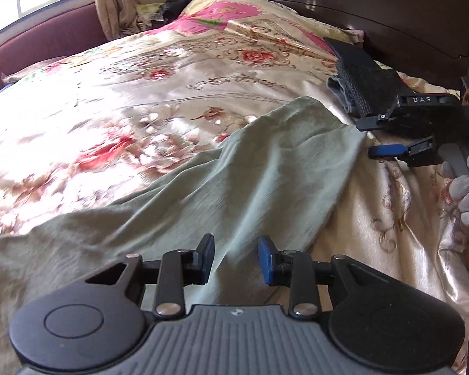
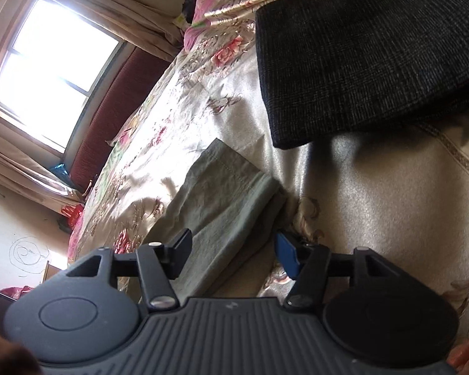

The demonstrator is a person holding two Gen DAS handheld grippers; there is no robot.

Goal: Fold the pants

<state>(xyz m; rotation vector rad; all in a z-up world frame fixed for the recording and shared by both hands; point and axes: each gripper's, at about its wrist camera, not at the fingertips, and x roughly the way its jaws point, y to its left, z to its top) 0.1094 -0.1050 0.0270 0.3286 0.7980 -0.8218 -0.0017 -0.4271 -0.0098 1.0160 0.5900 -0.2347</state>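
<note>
Sage-green pants (image 1: 234, 181) lie spread on the floral bedspread (image 1: 140, 87), running from the lower left to a leg end at the right. My left gripper (image 1: 236, 259) is open, just above the pants near their middle, holding nothing. My right gripper (image 1: 370, 136) shows at the right, by the leg end. In the right wrist view the right gripper (image 2: 234, 250) is open and tilted, with the hemmed leg end (image 2: 228, 187) between and ahead of its fingers, not clamped.
A folded dark grey garment (image 1: 369, 87) lies on the bed at the right, near the dark wooden headboard (image 1: 390, 15); it fills the upper right of the right wrist view (image 2: 359, 56). A window (image 2: 53, 56) and maroon padded bench (image 1: 47, 43) lie beyond the bed.
</note>
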